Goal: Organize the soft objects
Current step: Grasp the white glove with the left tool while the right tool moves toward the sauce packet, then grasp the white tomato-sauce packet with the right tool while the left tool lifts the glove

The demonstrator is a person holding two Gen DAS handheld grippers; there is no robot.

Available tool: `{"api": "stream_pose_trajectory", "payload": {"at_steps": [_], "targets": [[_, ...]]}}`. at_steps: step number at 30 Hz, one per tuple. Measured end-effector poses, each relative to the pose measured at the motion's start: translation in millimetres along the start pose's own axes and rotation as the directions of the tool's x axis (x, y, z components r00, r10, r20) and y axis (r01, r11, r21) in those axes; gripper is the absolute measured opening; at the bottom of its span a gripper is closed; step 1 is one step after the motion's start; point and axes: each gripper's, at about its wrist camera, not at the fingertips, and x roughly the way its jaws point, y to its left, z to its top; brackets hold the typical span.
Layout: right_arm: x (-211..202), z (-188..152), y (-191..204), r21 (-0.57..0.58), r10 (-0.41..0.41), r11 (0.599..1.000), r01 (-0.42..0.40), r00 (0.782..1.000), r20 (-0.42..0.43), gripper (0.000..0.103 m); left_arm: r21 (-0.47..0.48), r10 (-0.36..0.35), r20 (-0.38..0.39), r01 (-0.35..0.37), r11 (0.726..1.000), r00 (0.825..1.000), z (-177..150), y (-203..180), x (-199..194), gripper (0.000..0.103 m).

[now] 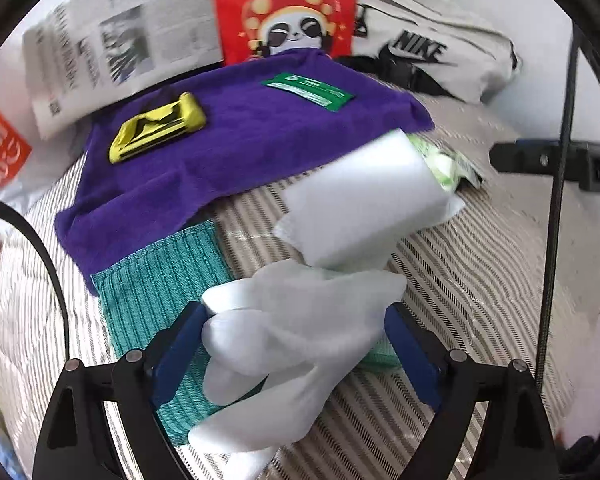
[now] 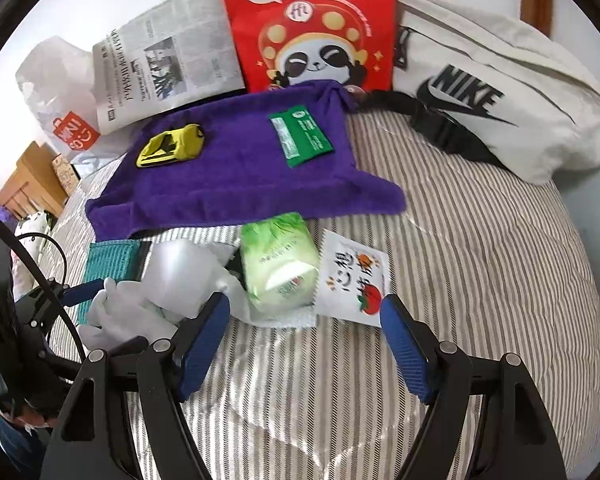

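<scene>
- White glove (image 1: 284, 320) bunched between blue pads of left gripper (image 1: 296, 316), jaws closed on it, over teal cloth (image 1: 156, 280) on striped bedding (image 1: 480, 280)
- Blurred white object (image 1: 364, 200), possibly a pouch, just beyond glove
- Right gripper (image 2: 304, 312) jaws wide, holding nothing, near green tissue pack (image 2: 276, 268)
- Purple towel (image 2: 236, 168) behind, carrying yellow item (image 2: 170, 150)

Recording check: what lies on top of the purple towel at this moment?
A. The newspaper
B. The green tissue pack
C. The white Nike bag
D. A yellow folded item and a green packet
D: the yellow folded item and the green packet both rest on the purple towel, while the green tissue pack lies on the striped bedding in front of it.
</scene>
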Motion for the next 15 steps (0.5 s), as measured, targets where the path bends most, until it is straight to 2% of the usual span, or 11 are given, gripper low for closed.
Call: {"api": "stream_pose_trajectory", "payload": {"at_steps": [4,6,9,10,11,12,15], "targets": [[3,-4,-8,0.022,-0.006,1.0,0.006,1.0,-0.01,0.077,0.082,0.078,0.014,-0.079,0.993,0.997,2,-18,6,0.091],[4,-7,-12,0.028,-0.013,1.0,0.013,1.0,-0.015,0.077,0.102,0.082,0.028,-0.085,0.991,0.996,1,-21,5,0.088],[5,-10,-17,0.033,-0.026,0.999,0.026,0.999,-0.02,0.077,0.097,0.066,0.049,-0.071,0.993,0.997,1,-21,0,0.061],[6,-11,-18,0.035,-0.026,0.999,0.027,0.999,-0.021,0.077,0.094,0.04,0.051,-0.045,0.995,0.998,2,-20,-2,0.044],[7,-12,-21,0.04,-0.027,0.999,0.028,0.999,-0.023,0.077,0.082,-0.006,0.046,0.002,0.997,0.999,2,-17,-5,0.033],[8,-12,-23,0.043,-0.028,0.999,0.029,0.999,-0.024,0.077,0.063,-0.045,0.043,0.043,0.997,0.998,2,-13,-7,0.032],[10,-14,-29,0.055,-0.033,0.998,0.035,0.999,-0.026,0.077,0.042,-0.1,0.055,0.098,0.994,0.993,-3,-6,-17,0.027]]}}
